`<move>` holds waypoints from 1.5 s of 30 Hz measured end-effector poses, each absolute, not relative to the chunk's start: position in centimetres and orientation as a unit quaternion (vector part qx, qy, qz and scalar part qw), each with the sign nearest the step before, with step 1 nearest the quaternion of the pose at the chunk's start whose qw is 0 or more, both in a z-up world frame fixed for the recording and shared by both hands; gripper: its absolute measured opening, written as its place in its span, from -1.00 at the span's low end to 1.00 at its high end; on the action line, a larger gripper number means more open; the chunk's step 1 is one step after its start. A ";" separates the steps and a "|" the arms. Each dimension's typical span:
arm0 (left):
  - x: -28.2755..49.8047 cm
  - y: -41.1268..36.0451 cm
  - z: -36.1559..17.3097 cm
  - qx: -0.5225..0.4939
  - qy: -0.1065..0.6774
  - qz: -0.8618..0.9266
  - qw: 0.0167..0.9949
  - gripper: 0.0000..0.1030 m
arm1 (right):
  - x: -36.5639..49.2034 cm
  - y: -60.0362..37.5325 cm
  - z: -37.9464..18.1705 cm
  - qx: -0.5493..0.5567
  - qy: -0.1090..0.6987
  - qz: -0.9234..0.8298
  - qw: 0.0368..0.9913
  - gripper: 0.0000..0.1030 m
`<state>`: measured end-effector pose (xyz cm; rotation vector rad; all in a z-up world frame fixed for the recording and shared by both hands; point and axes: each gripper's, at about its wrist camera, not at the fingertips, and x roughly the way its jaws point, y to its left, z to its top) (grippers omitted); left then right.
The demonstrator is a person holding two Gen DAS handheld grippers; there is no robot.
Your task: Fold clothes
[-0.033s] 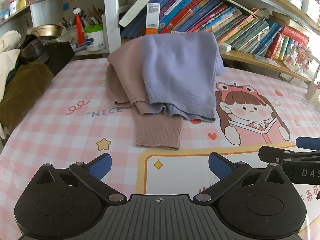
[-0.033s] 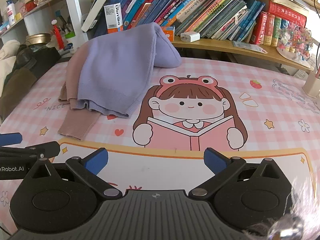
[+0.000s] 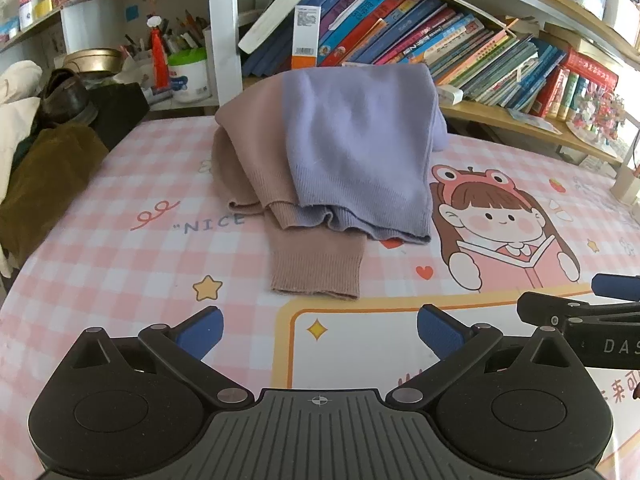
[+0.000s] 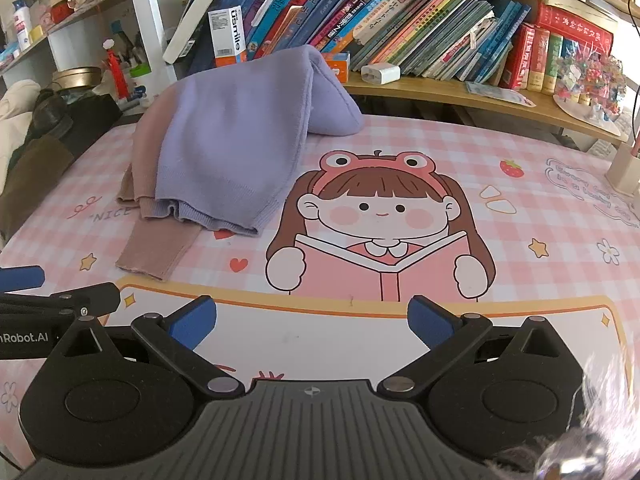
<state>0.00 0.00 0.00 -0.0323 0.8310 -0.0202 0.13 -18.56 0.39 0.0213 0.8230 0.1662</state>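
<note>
My left gripper (image 3: 320, 330) and right gripper (image 4: 310, 322) hover spread and empty over the table mat (image 3: 120, 264); the lilac sweater (image 3: 356, 156) lies at 12 o'clock atop the brown sweater (image 3: 316, 268); both look soft, light, limp; I would pinch the ribbed hems; a white tub (image 3: 188, 76) at 11 o'clock holds pens.

Bare tablecloth (image 4: 500, 168) right of the sweaters (image 3: 352, 160); bookshelf (image 4: 460, 94) seemingly close behind them.
</note>
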 end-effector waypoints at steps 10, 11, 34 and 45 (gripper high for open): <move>0.0 0.1 -0.1 -0.018 0.403 -0.009 0.915 1.00 | 0.0 -18.5 0.4 0.013 0.400 0.082 0.913 1.00; -0.1 0.0 0.0 -0.017 0.403 -0.009 0.915 1.00 | 0.0 -18.5 0.4 0.012 0.400 0.082 0.913 1.00; 0.0 0.3 0.1 -0.016 0.407 -0.001 0.913 1.00 | 0.3 -18.4 0.4 0.011 0.403 0.082 0.911 1.00; 0.2 0.4 0.1 -0.017 0.411 -0.001 0.911 1.00 | 0.5 -18.3 0.3 0.012 0.406 0.082 0.910 1.00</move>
